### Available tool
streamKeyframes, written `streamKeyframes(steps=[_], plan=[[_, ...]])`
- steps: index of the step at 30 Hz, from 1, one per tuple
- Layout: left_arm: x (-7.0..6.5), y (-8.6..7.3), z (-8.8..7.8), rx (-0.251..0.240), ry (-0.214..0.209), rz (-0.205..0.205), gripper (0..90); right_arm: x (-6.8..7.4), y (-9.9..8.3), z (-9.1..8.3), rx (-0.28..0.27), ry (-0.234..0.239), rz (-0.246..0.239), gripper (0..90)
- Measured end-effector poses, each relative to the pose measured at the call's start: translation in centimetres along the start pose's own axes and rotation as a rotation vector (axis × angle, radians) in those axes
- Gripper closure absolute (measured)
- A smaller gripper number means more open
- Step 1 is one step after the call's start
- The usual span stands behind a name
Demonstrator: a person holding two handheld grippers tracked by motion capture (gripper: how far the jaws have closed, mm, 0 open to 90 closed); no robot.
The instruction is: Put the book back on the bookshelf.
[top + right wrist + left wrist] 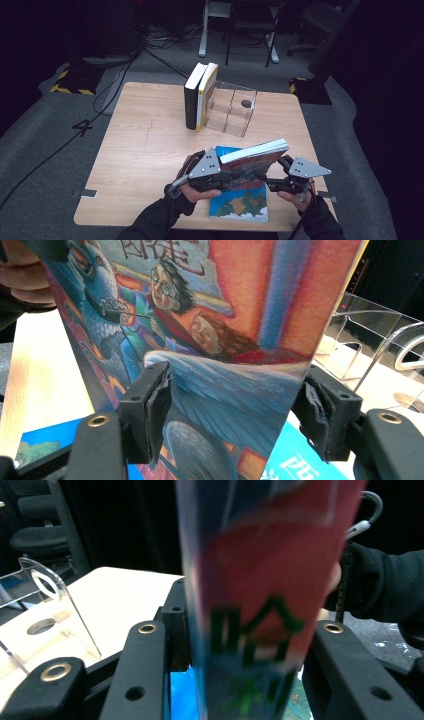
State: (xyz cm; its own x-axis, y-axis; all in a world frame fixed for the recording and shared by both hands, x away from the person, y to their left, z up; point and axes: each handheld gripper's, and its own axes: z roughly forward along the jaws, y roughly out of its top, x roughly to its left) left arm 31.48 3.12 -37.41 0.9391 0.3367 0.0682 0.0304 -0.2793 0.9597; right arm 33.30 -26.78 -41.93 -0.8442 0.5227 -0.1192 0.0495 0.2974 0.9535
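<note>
I have the thick paperback with the red illustrated cover (255, 156) raised at lower centre, above the blue book (240, 202) on the counter (145, 150), right tongs (280, 172) clamping it while left tongs (235, 176) sit slack, steadying it.

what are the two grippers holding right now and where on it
Both are on one illustrated book, lifted above a blue book. The right gripper clamps across its lower right end. The left gripper straddles its left end, but its grip cannot be told.
</note>
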Motion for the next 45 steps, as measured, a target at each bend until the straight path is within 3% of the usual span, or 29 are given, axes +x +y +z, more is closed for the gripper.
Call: streamKeyframes(steps=[9, 14, 25, 32, 38, 45], plan=[[0.3, 0.2, 0.8, 0.000, 0.013, -0.006, 58.2, 0.0, 0.0, 0.1, -0.006, -0.002, -0.002, 35.5], [0.6, 0.2, 1.1, -0.007, -0.004, -0.018, 72.0, 0.0, 0.0, 0.1, -0.005, -0.004, -0.005, 35.3], [1.0, 0.6, 1.3, 0.011, 0.008, -0.018, 74.0, -0.3, -0.1, -0.1, -0.001, -0.009, 0.006, 35.3], [1.5, 0.9, 1.6, 0.025, 0.049, -0.031, 74.1, -0.9, -0.3, -0.7, -0.006, -0.021, 0.030, 35.8], [2.3, 1.1, 2.0, 0.022, 0.068, -0.047, 74.1, -1.3, -0.8, -0.8, 0.012, -0.021, 0.047, 35.8], [3.5, 1.4, 2.3, 0.020, 0.120, -0.048, 74.1, -1.6, -1.3, -0.8, 0.035, -0.018, 0.070, 35.7]])
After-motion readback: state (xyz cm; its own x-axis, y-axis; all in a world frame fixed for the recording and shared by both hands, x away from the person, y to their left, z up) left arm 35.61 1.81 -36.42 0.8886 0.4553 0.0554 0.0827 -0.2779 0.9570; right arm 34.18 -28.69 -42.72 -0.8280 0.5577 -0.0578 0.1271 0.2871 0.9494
